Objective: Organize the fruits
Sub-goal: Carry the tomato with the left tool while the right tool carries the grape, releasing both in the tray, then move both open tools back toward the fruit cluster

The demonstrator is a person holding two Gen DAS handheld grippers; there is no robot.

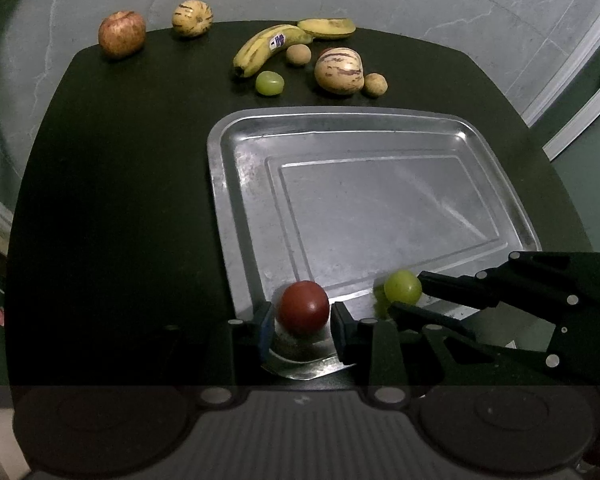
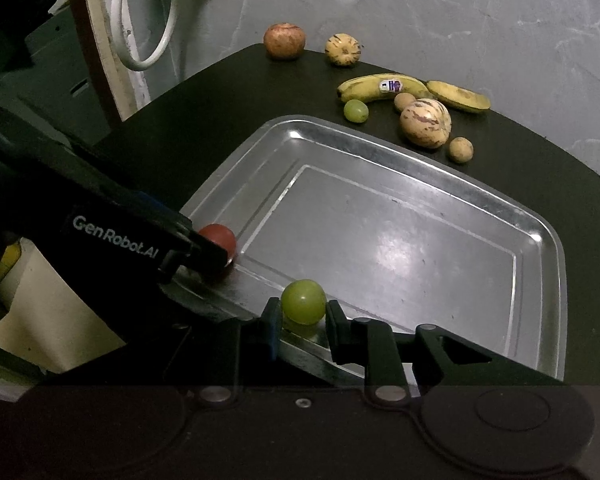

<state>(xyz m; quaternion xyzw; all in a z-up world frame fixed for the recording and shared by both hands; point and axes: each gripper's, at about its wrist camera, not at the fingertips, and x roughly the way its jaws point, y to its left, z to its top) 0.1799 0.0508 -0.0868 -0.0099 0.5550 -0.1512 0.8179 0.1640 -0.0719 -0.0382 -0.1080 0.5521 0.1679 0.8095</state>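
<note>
Over the near edge of the metal tray (image 1: 236, 168) you've got both grippers loaded; your left gripper (image 1: 302, 320) is clamped on a small red fruit (image 1: 303, 306) and your right gripper (image 2: 303, 320) is pinching a green grape (image 2: 303, 301), both just above the rim. Looks like you're barely started, since the tray floor is bare; the apple (image 1: 121, 33), two bananas (image 1: 266, 47), both striped melons (image 1: 338, 69), another grape (image 1: 269, 83) and the little brown fruits (image 1: 298, 55) are all waiting on the dark table (image 1: 120, 200) beyond it.
</note>
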